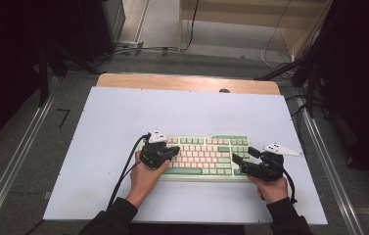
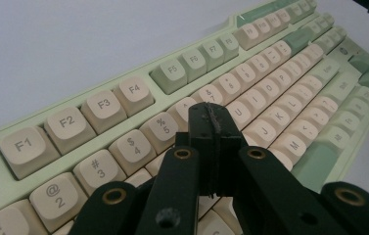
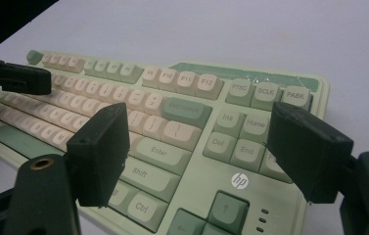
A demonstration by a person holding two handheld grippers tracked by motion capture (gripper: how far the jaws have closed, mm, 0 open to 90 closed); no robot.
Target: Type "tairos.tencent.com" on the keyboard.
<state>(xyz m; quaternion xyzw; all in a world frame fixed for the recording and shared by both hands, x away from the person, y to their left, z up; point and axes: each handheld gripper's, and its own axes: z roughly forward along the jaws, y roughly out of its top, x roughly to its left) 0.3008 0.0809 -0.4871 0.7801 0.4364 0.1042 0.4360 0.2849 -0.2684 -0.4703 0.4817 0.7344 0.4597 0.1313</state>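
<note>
Pale-green plastic keyboard with cream keycaps [image 1: 204, 155] looks rigid, light: grip case edges, not keys; left gripper [image 2: 215, 128] jaws together over keys, right gripper [image 3: 206, 152] jaws apart.

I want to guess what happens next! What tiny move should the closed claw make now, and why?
Probably dip the left claw straight down a little: its jaws are shut together and hang just above the keyboard, near the 6 and 7 keys, as if to press one.
</note>
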